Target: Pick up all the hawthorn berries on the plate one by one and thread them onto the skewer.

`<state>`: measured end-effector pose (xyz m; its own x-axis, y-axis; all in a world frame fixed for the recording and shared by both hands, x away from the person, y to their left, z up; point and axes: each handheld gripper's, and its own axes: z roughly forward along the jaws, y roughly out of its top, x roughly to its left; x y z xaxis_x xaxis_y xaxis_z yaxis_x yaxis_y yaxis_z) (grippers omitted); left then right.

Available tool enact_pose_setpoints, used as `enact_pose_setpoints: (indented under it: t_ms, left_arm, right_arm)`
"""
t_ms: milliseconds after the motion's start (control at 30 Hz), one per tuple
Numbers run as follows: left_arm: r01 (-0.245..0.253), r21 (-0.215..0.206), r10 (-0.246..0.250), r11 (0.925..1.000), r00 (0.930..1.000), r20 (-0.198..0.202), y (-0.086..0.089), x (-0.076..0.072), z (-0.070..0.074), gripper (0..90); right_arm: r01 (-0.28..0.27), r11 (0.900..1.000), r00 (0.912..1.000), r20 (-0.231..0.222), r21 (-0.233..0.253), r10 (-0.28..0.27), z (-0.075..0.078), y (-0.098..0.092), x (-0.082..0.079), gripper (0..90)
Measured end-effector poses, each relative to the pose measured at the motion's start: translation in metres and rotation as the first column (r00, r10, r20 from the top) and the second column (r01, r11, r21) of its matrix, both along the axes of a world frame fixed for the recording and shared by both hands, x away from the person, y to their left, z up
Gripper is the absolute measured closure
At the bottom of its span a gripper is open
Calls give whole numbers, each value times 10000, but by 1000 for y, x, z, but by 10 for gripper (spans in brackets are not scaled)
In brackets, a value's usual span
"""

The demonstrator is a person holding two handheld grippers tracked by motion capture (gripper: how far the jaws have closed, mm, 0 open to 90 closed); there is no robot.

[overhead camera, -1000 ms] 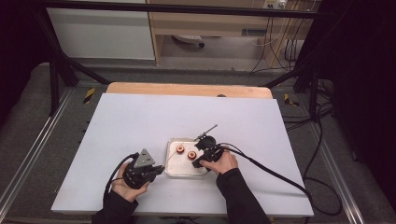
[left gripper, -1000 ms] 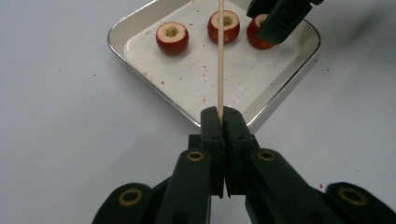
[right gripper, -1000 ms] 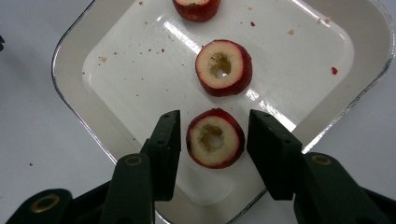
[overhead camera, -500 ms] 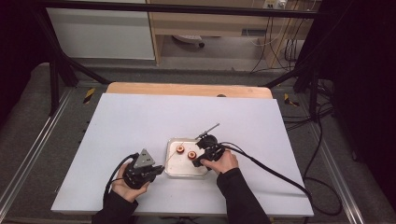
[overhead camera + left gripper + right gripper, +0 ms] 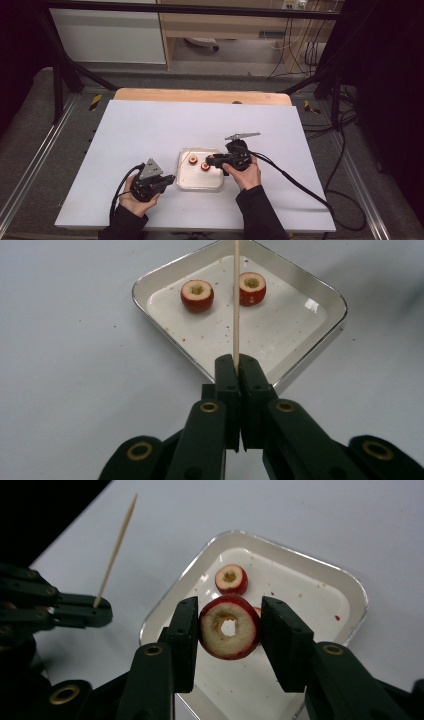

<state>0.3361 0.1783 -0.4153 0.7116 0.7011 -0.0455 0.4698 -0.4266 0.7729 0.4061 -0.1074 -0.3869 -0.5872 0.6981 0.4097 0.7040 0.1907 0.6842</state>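
- The left gripper (image 5: 235, 371) is clamped on a skewer (image 5: 236, 300) that points over the tray (image 5: 320, 295).
- The right gripper (image 5: 229, 630) has its jaws around a cored fruit (image 5: 229, 627) above the tray; whether they press it, one cannot tell.
- A second fruit (image 5: 231, 579) sits in the tray.
- To thread well, the hole should line up with the skewer tip, and the fruit should slide on slowly.

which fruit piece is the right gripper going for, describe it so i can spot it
On the white table sits a shallow silvery tray between the two grippers. Of its two red cored fruit pieces, it is the one between the right gripper's jaws, nearer the person's right hand; the other piece lies free.
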Motion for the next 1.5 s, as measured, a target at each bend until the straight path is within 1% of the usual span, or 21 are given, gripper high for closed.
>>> enact_pose_setpoints:
  t_ms: [167,200,367,400,433,467,533,700,733,767,800,867,933,967,1000,1033,1133,1200,1233,1400,1500]
  left_arm:
    - [-267,-230,267,9994,9996,-20,0,0,0,883]
    - [-317,-293,317,9991,9995,-31,0,0,0,883]
    - [-455,-555,449,9974,9989,-112,-1,-1,0,882]
    - [-462,-609,453,9971,9989,-151,-1,-1,0,883]
    - [-480,-682,469,9965,9988,-172,-2,-2,0,883]
    - [-532,-818,515,9952,9984,-231,-2,-2,0,882]
    - [-553,-954,529,9939,9982,-274,-2,-3,1,882]
    - [-627,-1266,581,9900,9975,-399,-3,-6,2,882]
    - [-632,-1324,577,9892,9973,-448,-3,-6,2,882]
    - [-638,-1365,576,9886,9971,-487,-4,-7,3,882]
    - [-646,-1424,580,9877,9971,-503,-5,-7,3,882]
    - [-632,-1477,559,9870,9970,-530,-6,-9,2,882]
    - [-623,-1514,549,9865,9971,-527,-8,-10,2,882]
    - [-593,-1509,522,9868,9973,-510,-9,-10,2,882]
    - [-592,-1535,520,9864,9974,-505,-10,-11,2,882]
    - [-567,-1520,495,9868,9975,-510,-11,-11,2,882]
    - [-523,-1606,439,9856,9975,-554,-14,-12,1,882]
    - [-535,-1640,448,9850,9974,-565,-16,-13,1,882]
    - [-528,-1651,436,9849,9973,-584,-17,-13,1,882]
    - [-557,-1821,450,9817,9970,-622,-20,-12,1,882]
    - [-560,-1875,462,9807,9974,-560,-21,-12,2,882]
  right_arm:
    - [491,9885,9975,426,1429,-556,-2,-4,-3,610]
    - [491,9885,9975,426,1429,-556,-2,-4,-3,610]
    - [815,9685,9909,850,2351,-1040,-5,1,-6,610]
    - [928,9560,9886,885,2782,-1218,-6,4,-5,610]
    - [928,9560,9886,885,2782,-1218,-6,4,-5,610]
    - [1017,9422,9861,931,3192,-1380,-5,5,-5,610]
    - [1150,9279,9808,1075,3547,-1626,-4,6,-6,611]
    - [1413,9069,9696,1295,3969,-2077,-2,6,-6,611]
    - [1511,8945,9623,1442,4208,-2304,-1,7,-7,611]
    - [1511,8945,9623,1442,4208,-2304,-1,7,-7,611]
    - [1591,8786,9520,1658,4503,-2573,0,7,-7,611]
    - [1618,8617,9478,1674,4809,-2713,0,8,-6,611]
    - [1647,8510,9449,1676,4987,-2811,0,9,-6,611]
    - [1647,8510,9449,1676,4987,-2811,0,9,-6,611]
    - [1684,8419,9402,1731,5127,-2934,0,9,-6,611]
    - [1684,8419,9402,1731,5127,-2934,0,9,-6,611]
    - [1649,8198,9341,1801,5484,-3084,-1,10,-6,611]
    - [1615,8151,9346,1790,5564,-3073,-1,11,-6,611]
    - [1614,8045,9280,1895,5716,-3208,-3,13,-8,611]
    - [1542,7887,9253,1929,5951,-3265,-6,16,-9,612]
    - [1489,7878,9258,1957,5977,-3235,-8,16,-9,612]
